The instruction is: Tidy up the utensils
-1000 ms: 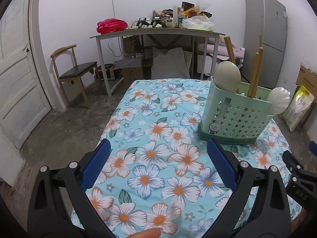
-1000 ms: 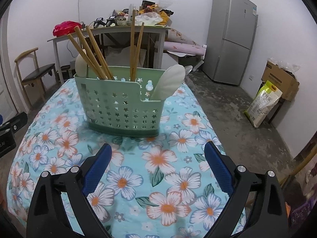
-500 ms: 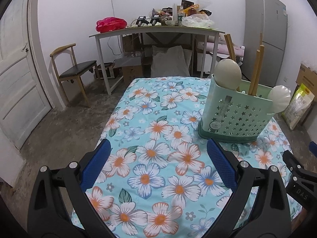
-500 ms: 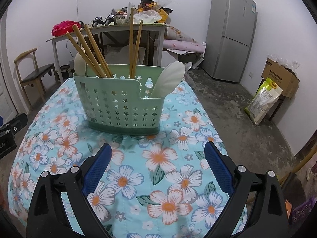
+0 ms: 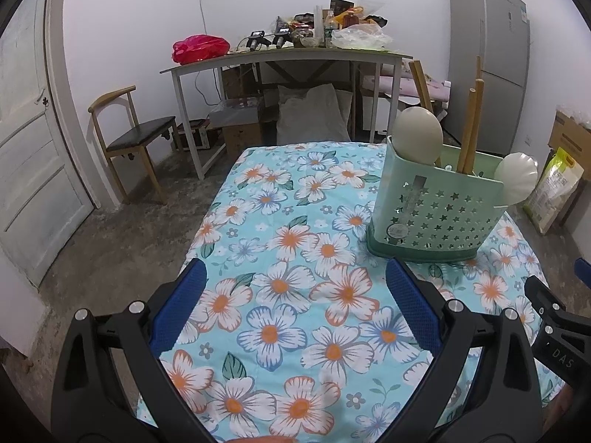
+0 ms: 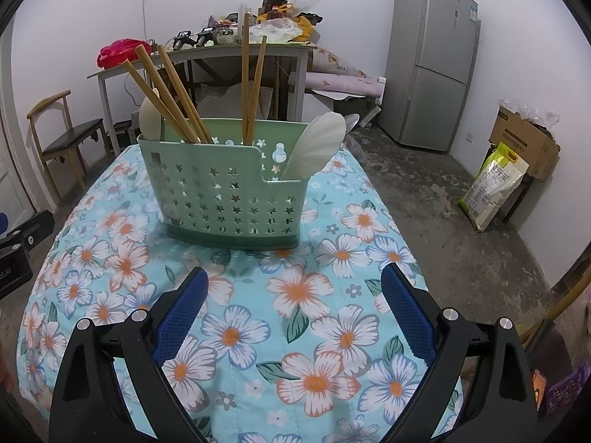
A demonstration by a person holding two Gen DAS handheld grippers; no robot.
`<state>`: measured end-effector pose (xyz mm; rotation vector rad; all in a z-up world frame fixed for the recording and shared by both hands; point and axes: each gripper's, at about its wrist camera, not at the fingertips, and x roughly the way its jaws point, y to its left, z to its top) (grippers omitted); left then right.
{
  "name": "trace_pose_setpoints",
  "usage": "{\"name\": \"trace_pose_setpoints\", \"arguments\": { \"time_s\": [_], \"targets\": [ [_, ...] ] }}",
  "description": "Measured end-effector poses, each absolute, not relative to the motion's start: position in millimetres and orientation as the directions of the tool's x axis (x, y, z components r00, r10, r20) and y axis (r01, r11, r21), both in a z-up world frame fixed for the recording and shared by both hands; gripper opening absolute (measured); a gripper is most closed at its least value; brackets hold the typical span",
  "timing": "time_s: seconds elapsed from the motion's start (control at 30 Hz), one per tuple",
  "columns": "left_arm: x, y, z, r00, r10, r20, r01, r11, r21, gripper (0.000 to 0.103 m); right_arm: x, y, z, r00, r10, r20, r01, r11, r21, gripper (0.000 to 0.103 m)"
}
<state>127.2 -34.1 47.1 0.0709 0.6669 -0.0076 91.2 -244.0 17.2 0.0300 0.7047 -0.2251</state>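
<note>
Both views have barely shifted, my left gripper (image 5: 293, 308) and right gripper (image 6: 291, 304) gaping empty near the pale-green star-punched plastic utensil caddy (image 6: 225, 193) mid-tabletop, whose leaning wooden chopsticks (image 6: 166, 92) I could snag, tipping it.

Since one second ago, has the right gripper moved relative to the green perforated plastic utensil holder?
Yes, slightly. In the right wrist view the green perforated plastic utensil holder sits a little higher and smaller above the open right gripper, so the gripper has backed away from it.
</note>
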Motion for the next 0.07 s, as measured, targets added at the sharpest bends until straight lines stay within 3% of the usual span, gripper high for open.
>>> {"name": "trace_pose_setpoints", "arguments": {
  "time_s": [0.07],
  "targets": [
    [127.3,-34.0,47.5,0.786,0.017,-0.618,0.029,0.998,0.064,0.094,91.1,-244.4,18.2,0.739,-0.195,-0.645,0.216,0.975,-0.048,0.092]
  ]
}}
